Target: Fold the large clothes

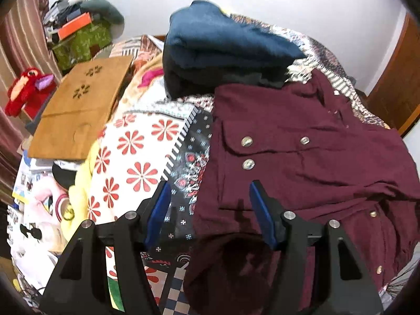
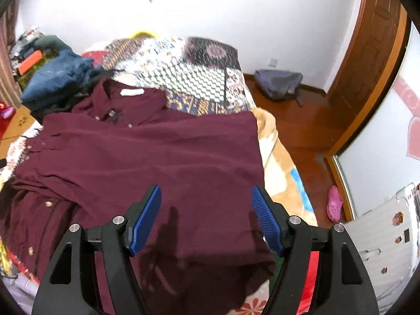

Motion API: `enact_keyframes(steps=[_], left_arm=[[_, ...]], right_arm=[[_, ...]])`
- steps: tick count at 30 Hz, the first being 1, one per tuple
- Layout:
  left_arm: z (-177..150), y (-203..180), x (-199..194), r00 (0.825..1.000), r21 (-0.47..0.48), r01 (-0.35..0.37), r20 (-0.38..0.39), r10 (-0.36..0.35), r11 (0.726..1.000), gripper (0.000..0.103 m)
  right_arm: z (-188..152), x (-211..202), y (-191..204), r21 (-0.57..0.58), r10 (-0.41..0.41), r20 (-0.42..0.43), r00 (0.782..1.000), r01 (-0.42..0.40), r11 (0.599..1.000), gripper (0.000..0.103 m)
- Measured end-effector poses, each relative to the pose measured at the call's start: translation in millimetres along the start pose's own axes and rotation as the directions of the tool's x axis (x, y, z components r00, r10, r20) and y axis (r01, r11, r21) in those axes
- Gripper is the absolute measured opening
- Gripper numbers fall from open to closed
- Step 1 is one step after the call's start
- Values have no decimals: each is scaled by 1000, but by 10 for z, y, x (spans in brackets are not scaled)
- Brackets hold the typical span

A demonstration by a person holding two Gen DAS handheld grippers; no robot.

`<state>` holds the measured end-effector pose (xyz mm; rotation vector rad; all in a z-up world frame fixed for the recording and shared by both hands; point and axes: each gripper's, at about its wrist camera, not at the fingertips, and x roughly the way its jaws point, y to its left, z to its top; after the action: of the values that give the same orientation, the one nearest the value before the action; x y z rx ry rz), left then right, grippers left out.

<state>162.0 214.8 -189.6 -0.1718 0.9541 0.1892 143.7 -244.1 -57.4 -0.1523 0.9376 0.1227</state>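
Observation:
A large maroon button shirt (image 1: 302, 141) lies spread on the patterned bedspread (image 1: 136, 152), collar toward the far wall. It has silver buttons and a chest pocket. It also shows in the right wrist view (image 2: 168, 152), with its right part folded flat over the body. My left gripper (image 1: 208, 191) is open and empty above the shirt's left edge. My right gripper (image 2: 206, 197) is open and empty above the shirt's lower right part. Both have blue pads.
A folded blue and dark clothes pile (image 1: 220, 47) sits beyond the shirt. A wooden board (image 1: 78, 105) and a red plush toy (image 1: 26, 89) lie to the left. The bed's right edge drops to a wooden floor (image 2: 302, 131) with a grey bag (image 2: 281, 81).

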Motion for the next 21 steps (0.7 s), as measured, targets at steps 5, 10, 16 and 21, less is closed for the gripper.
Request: enact_keyframes(steps=[5, 10, 16, 21], left_arm=[[-9, -125, -241, 998, 46, 43, 41, -45, 998, 71], [-173, -160, -330, 998, 79, 55, 24, -57, 995, 87], [-468, 51, -174, 990, 5, 110, -92, -109, 994, 87], [-689, 242, -54, 970, -94, 176, -154, -189, 980, 87]], right_arm=[[-102, -261, -104, 23, 19, 29, 999, -19, 1000, 68], [-333, -314, -160, 65, 39, -24, 999, -38, 997, 68], [-711, -215, -238, 171, 139, -125, 982, -116, 978, 68], [-952, -103, -249, 240, 182, -183, 966, -136, 961, 68]])
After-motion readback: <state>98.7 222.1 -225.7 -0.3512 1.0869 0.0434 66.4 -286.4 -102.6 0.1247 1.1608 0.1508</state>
